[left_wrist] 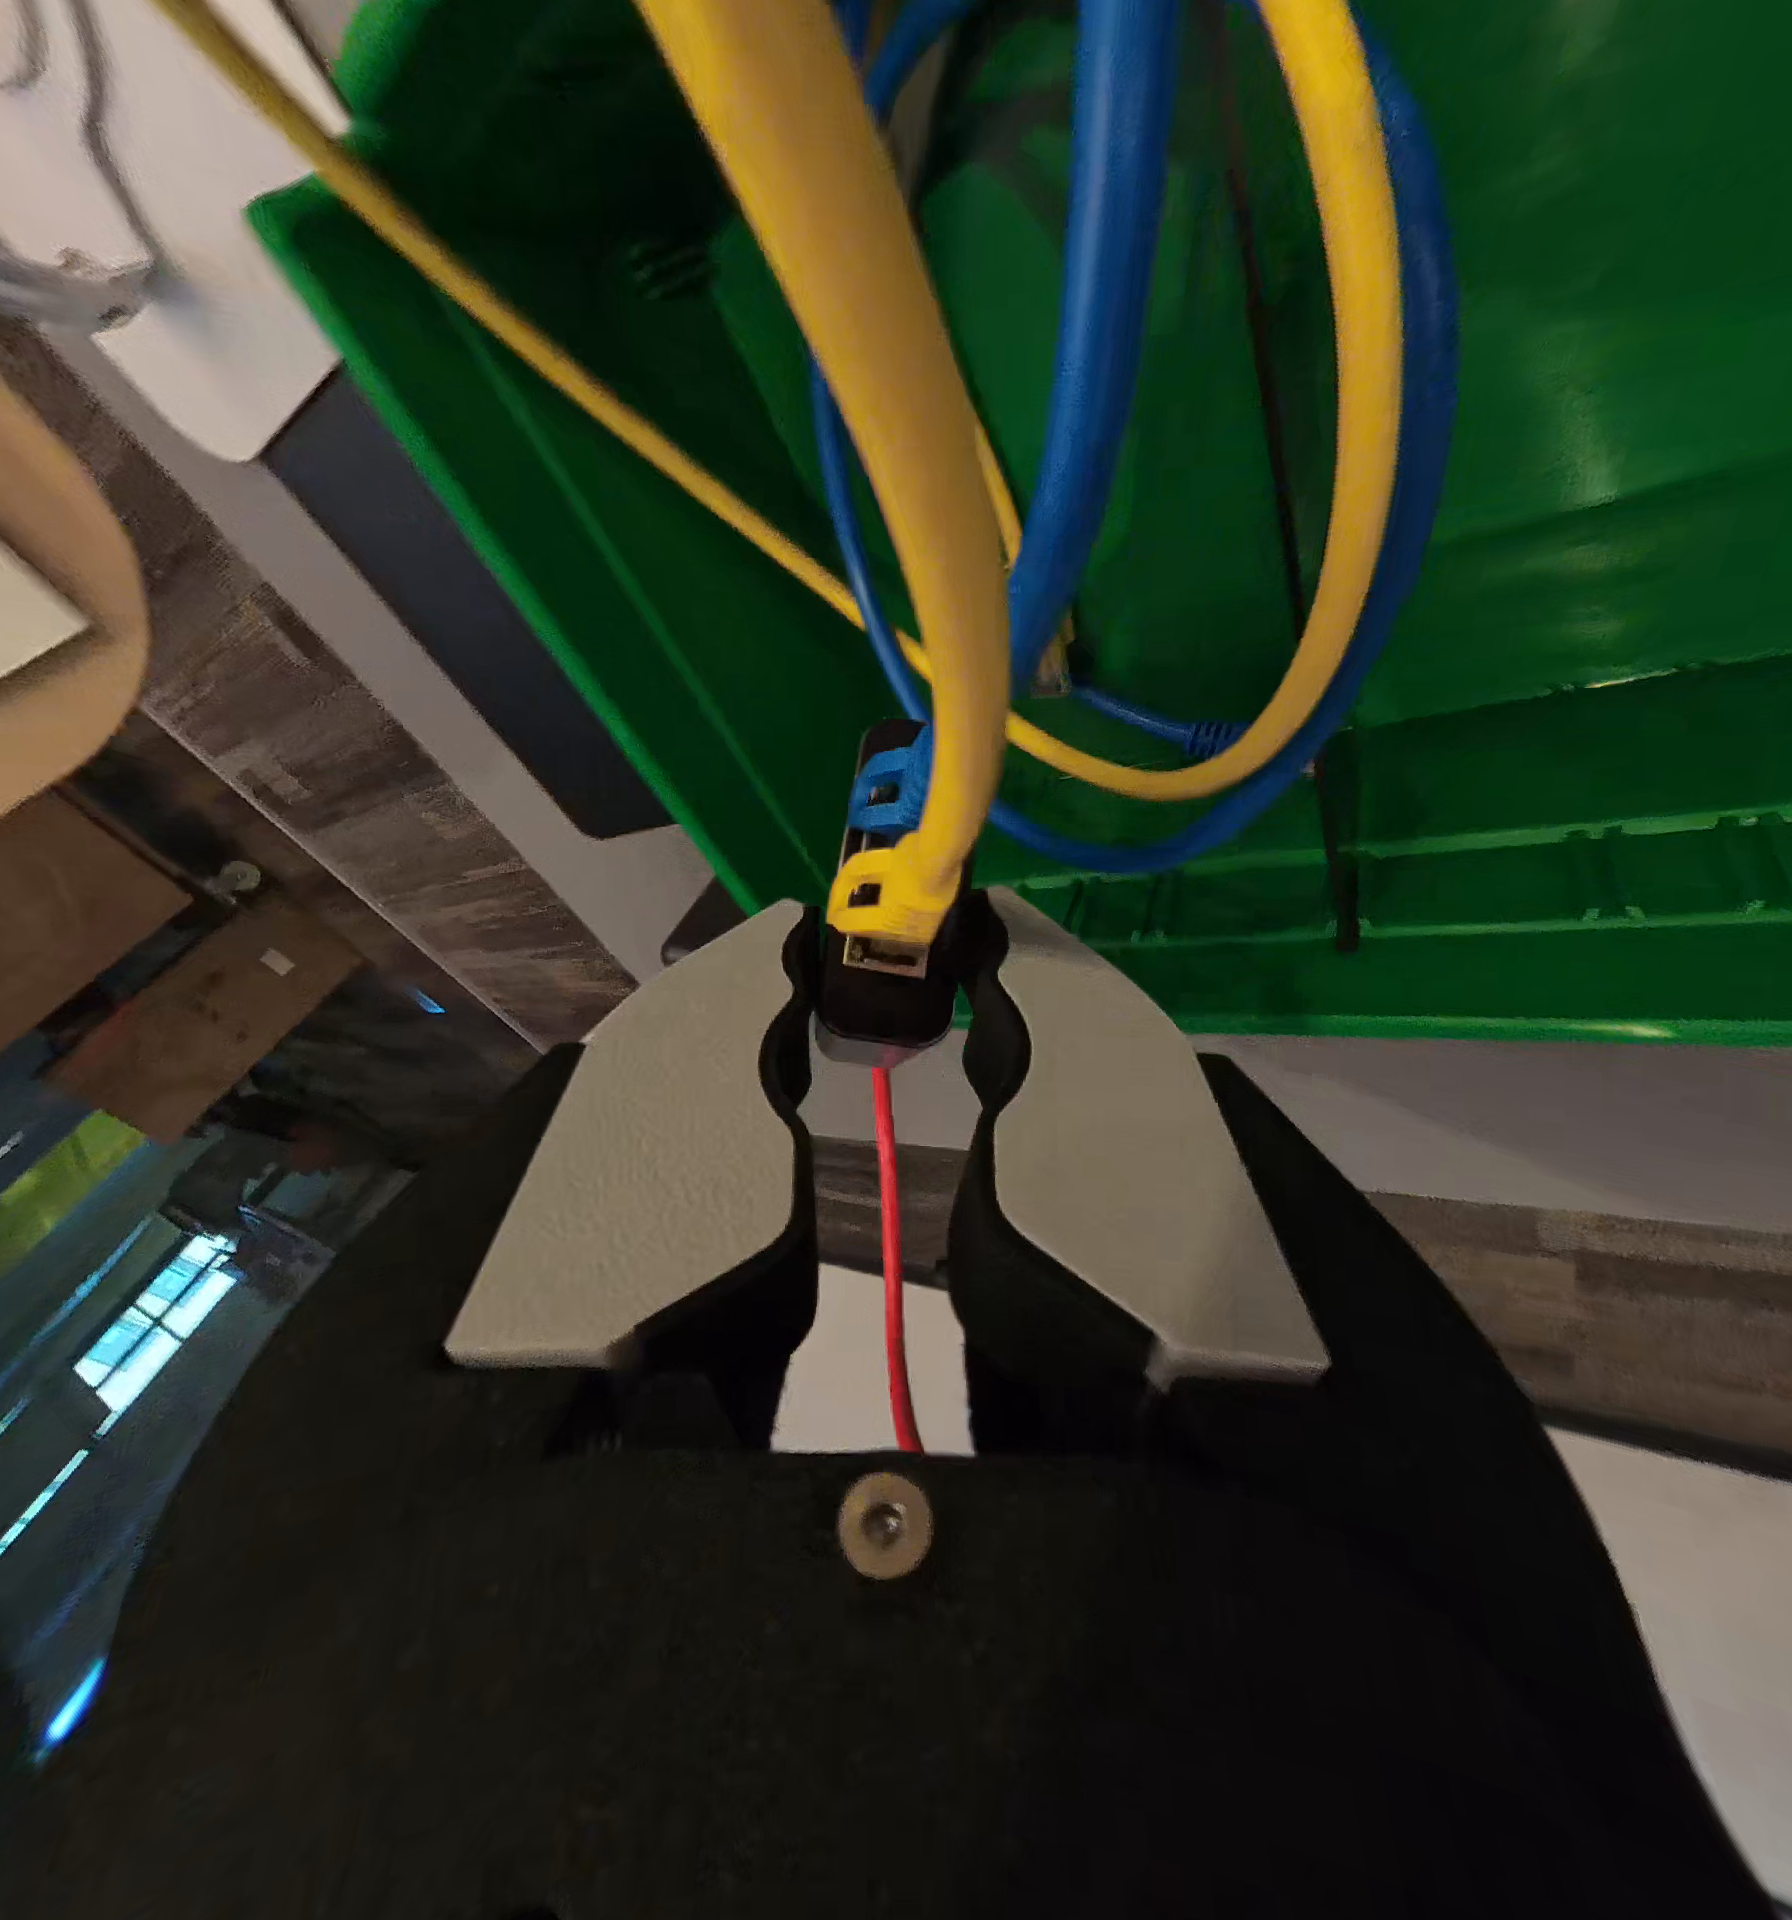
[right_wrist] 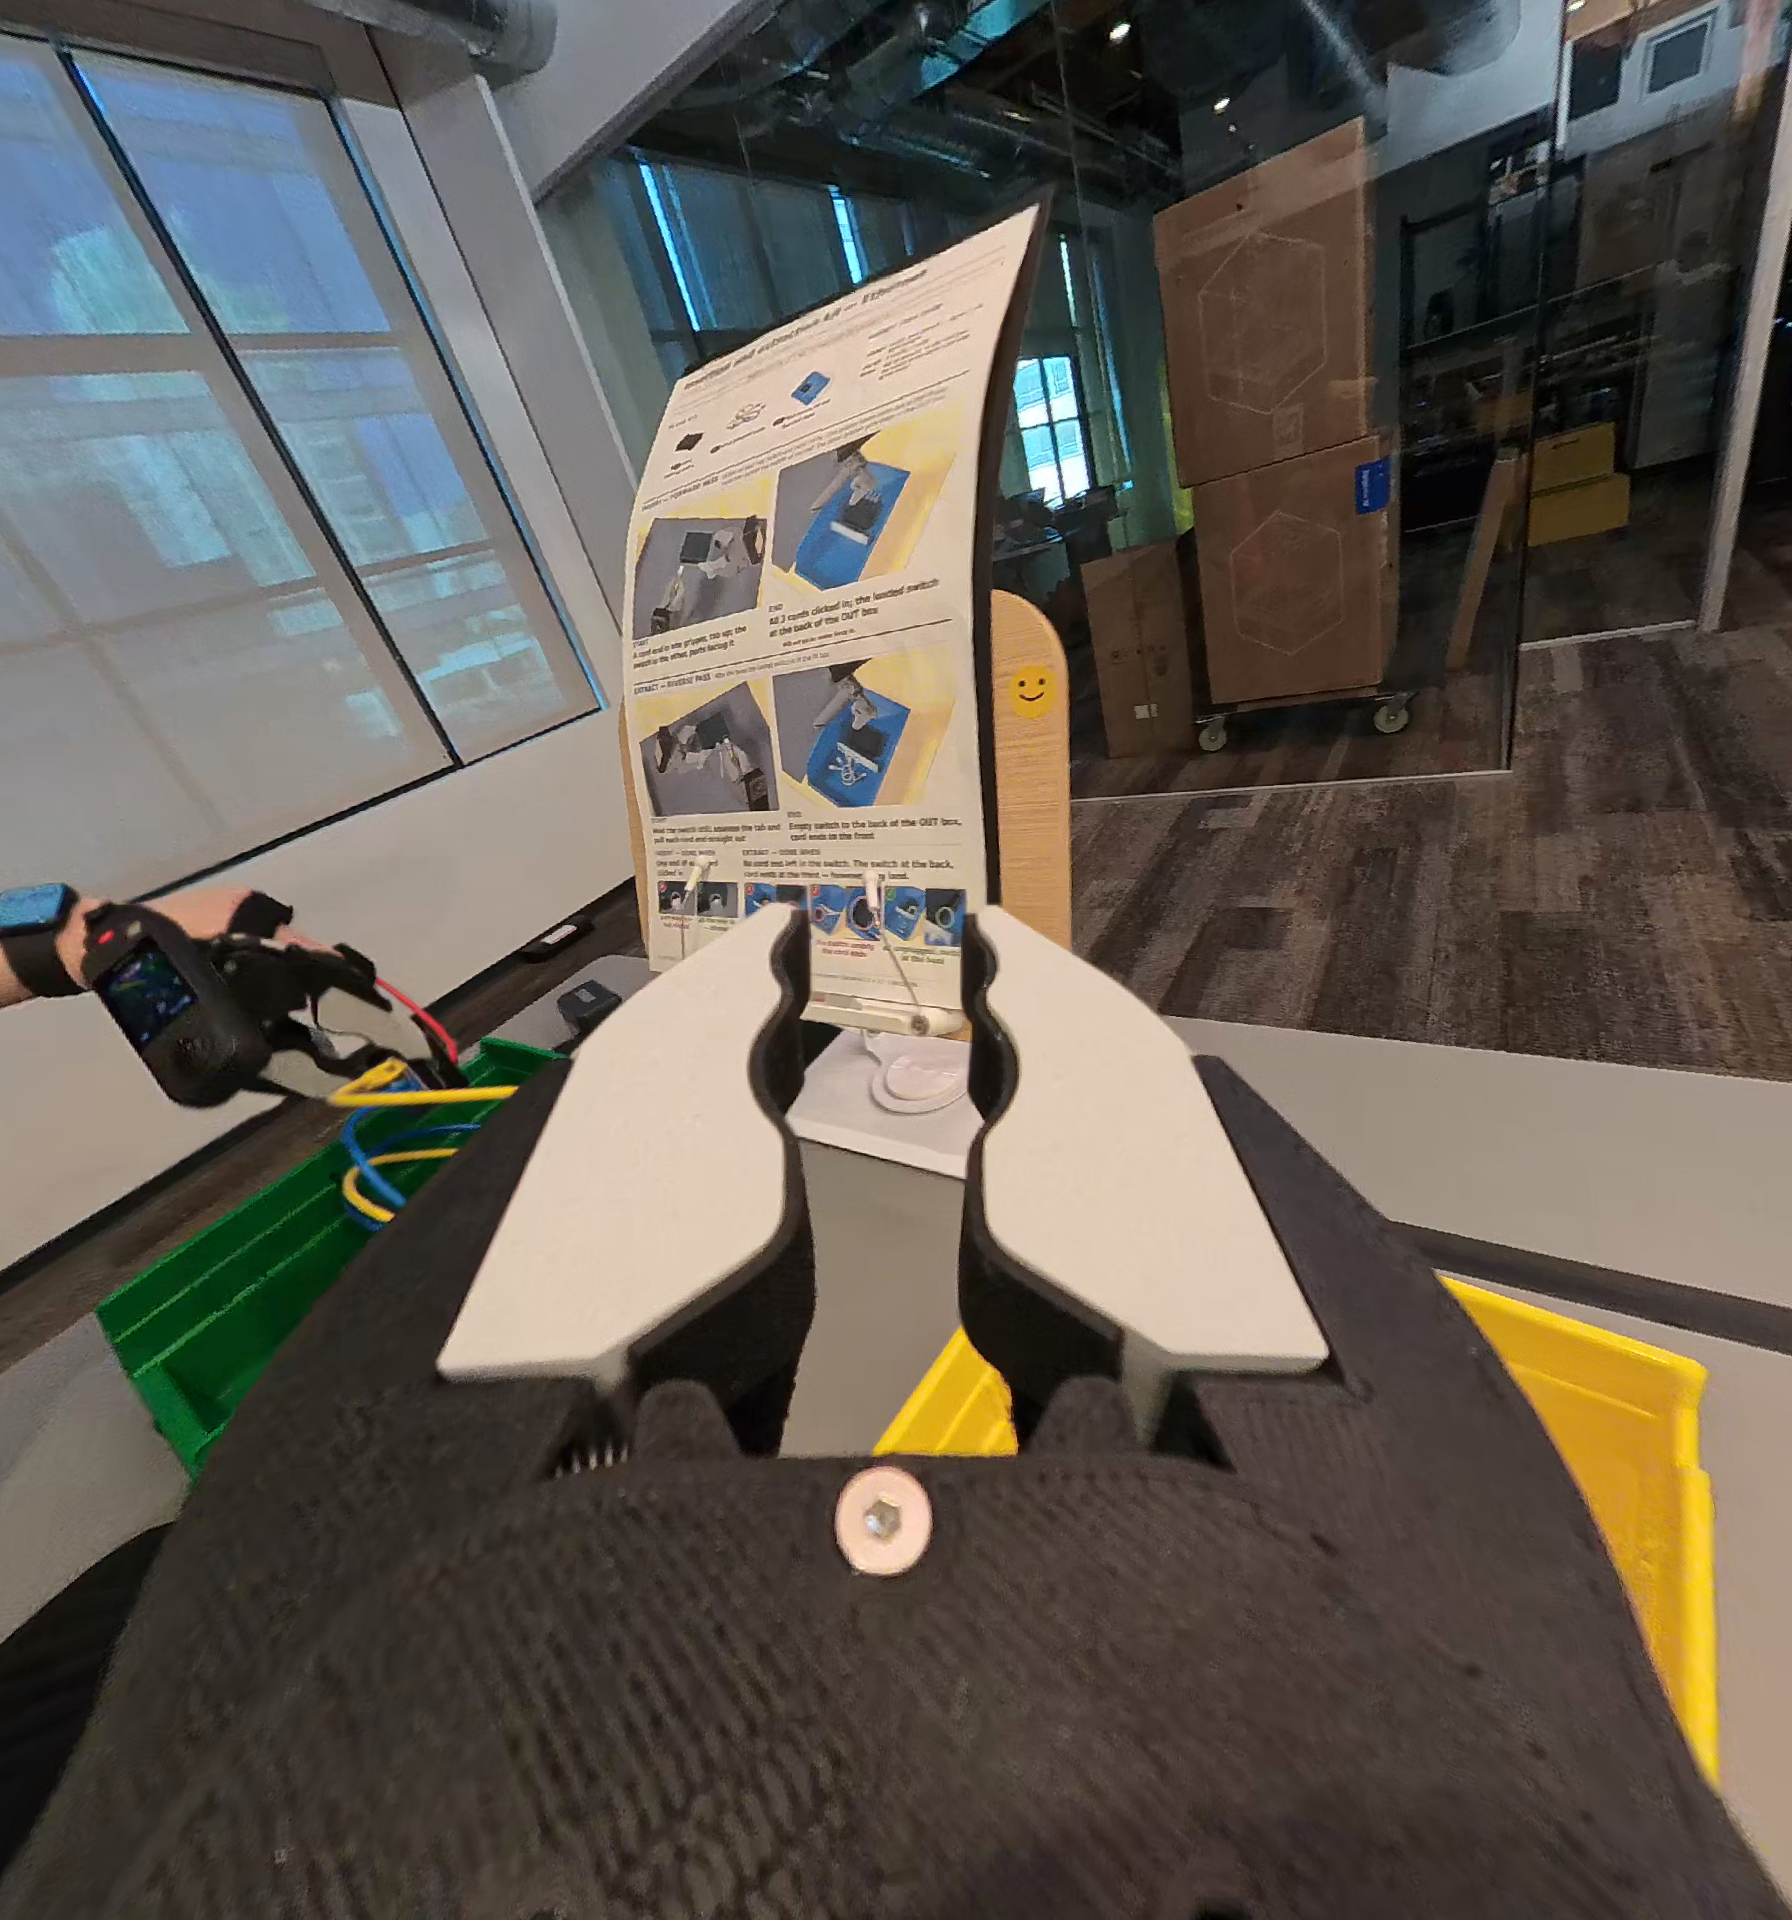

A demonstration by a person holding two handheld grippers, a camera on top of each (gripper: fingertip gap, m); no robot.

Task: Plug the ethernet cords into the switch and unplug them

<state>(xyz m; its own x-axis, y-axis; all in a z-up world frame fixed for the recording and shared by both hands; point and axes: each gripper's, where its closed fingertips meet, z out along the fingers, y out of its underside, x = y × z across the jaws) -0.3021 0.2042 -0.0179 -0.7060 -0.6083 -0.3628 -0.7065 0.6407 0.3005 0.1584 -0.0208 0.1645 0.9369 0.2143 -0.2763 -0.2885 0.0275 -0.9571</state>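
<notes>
The left tongs [left_wrist: 892,987] clamp the black switch [left_wrist: 884,997] above the green bin [left_wrist: 1598,416], likely steadying it while its yellow cord [left_wrist: 902,894] and blue cord [left_wrist: 887,790] stay plugged in. The right tongs [right_wrist: 884,997] hang apart, empty, over the counter [right_wrist: 1494,1143].

The right gripper [right_wrist: 884,997] hangs above the desk [right_wrist: 1494,1132] with its jaws apart and nothing between them. Straight ahead of it an instruction sheet [right_wrist: 819,623] stands on a stand. Left of the sheet, the left gripper [right_wrist: 393,1060], held in a hand [right_wrist: 217,914], hovers over a green bin [right_wrist: 237,1278] with yellow [right_wrist: 435,1093] and blue cords [right_wrist: 393,1138] trailing into the bin. A yellow bin [right_wrist: 1598,1455] sits nearer, right of the sheet.
</notes>
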